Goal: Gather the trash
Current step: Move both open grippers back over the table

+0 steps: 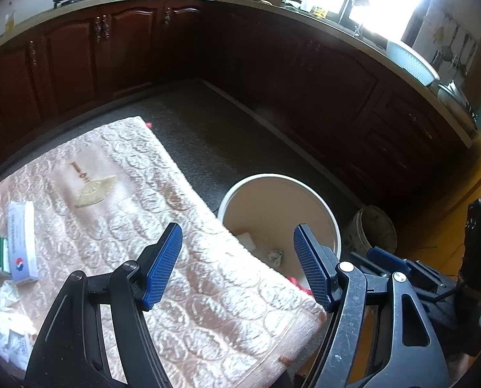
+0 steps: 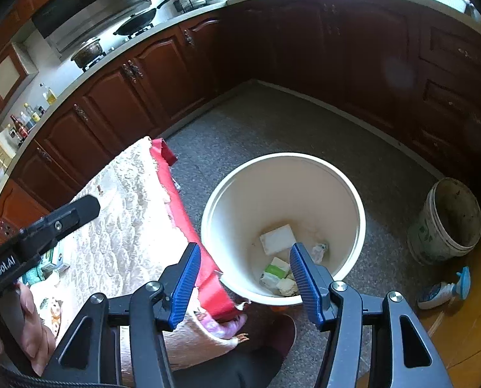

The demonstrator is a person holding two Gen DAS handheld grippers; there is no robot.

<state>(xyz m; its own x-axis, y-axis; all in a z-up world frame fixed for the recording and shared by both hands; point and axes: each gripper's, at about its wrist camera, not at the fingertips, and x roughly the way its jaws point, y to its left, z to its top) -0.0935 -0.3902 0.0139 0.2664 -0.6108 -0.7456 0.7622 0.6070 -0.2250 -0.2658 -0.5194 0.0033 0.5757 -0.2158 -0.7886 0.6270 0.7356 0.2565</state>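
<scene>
Above the bin (image 2: 284, 194), the right gripper (image 2: 240, 278) hangs with jaws apart and empty, so next the left gripper (image 1: 237, 258), jaws apart too, should grab the boxes (image 1: 22, 242) beside the bin.

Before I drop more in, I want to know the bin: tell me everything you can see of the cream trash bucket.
The cream trash bucket is round, smooth and plastic-looking, with a rolled white rim. It stands upright and lidless on the speckled floor, close beside the cloth-covered table. Inside, at the bottom, lie a white box, a green-and-white carton and crumpled scraps. Both tongs are open above it, touching nothing.
</scene>
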